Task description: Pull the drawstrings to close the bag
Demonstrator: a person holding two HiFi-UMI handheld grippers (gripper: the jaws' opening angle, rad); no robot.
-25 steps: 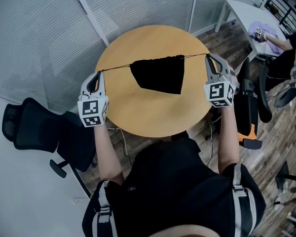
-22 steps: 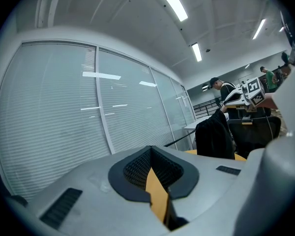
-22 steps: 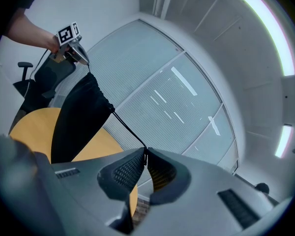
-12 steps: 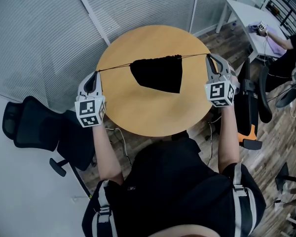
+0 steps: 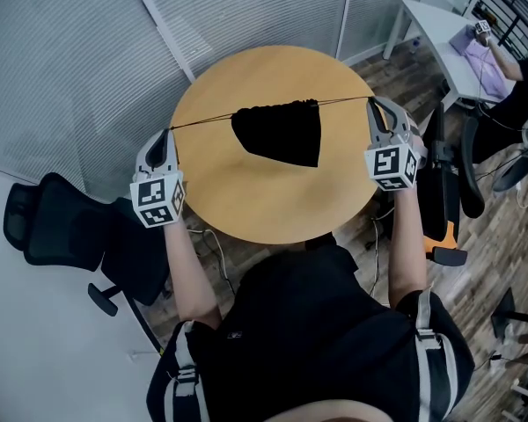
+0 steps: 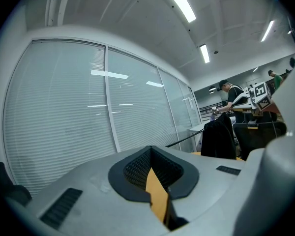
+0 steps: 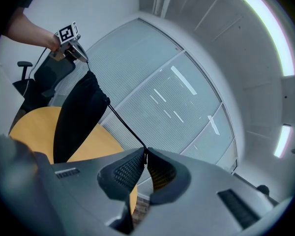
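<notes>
A black drawstring bag (image 5: 282, 134) hangs over the round wooden table (image 5: 246, 209), strung between two taut cords. Its mouth is gathered along the top. My left gripper (image 5: 165, 139) at the table's left edge is shut on the left drawstring (image 5: 202, 120). My right gripper (image 5: 375, 105) at the right edge is shut on the right drawstring (image 5: 345, 101). The right gripper view shows the cord (image 7: 125, 127) running from the closed pads (image 7: 145, 151) to the bag (image 7: 78, 117). The left gripper view shows the bag (image 6: 219, 136) and a cord (image 6: 184, 140) beyond my left gripper (image 6: 151, 150).
A black office chair (image 5: 53, 227) stands left of the table, another chair (image 5: 449, 192) at its right. A glass wall with blinds (image 5: 246, 7) runs behind. A white desk (image 5: 431, 25) with a person at it is at the back right.
My left gripper has drawn a little outward to the left with its cord. The bag's mouth has gathered narrower. The right gripper has kept still.
</notes>
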